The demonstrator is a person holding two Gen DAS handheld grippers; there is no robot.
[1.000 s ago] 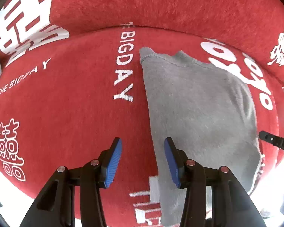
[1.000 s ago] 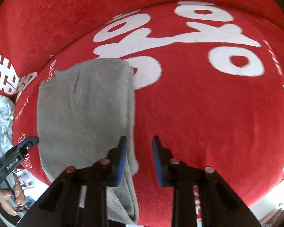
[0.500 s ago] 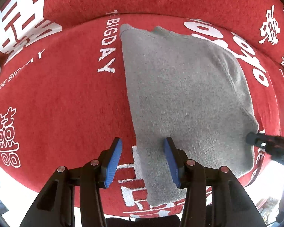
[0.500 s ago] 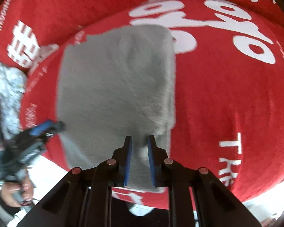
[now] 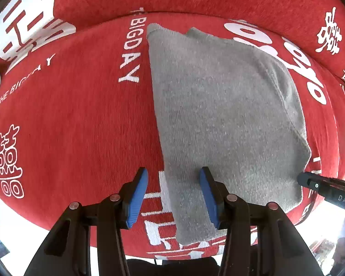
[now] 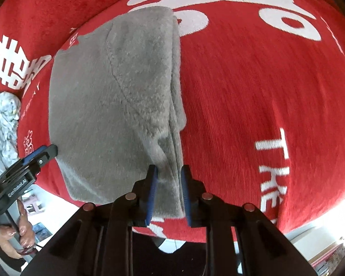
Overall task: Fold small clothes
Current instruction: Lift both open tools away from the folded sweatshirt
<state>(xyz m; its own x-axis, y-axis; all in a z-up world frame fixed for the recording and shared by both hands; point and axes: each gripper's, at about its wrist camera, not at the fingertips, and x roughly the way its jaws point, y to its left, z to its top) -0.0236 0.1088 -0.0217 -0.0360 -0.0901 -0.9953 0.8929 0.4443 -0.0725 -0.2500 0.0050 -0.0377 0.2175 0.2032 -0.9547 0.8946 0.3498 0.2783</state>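
The left gripper [image 5: 173, 195] stands about half open above the near left corner of the grey garment [image 5: 220, 119], its blue pads [image 5: 138, 197] clear of the cloth; it grips nothing. The right gripper [image 6: 169, 193] has just been opening, its jaws a narrow gap apart, with the garment's thick right-hand edge lying between them; whether the pads still press the cloth I cannot tell. The garment is a soft, fleecy knit, folded into a rough oblong with stacked layers along its right side and a curved seam across the top. It lies flat on the tabletop [image 5: 76, 119], under a red ribbed cloth with white lettering. The garment's near end reaches close to the front edge. Bare red cloth spreads wide on either side. A pale patterned fabric [image 6: 3, 124] sits at the far left.
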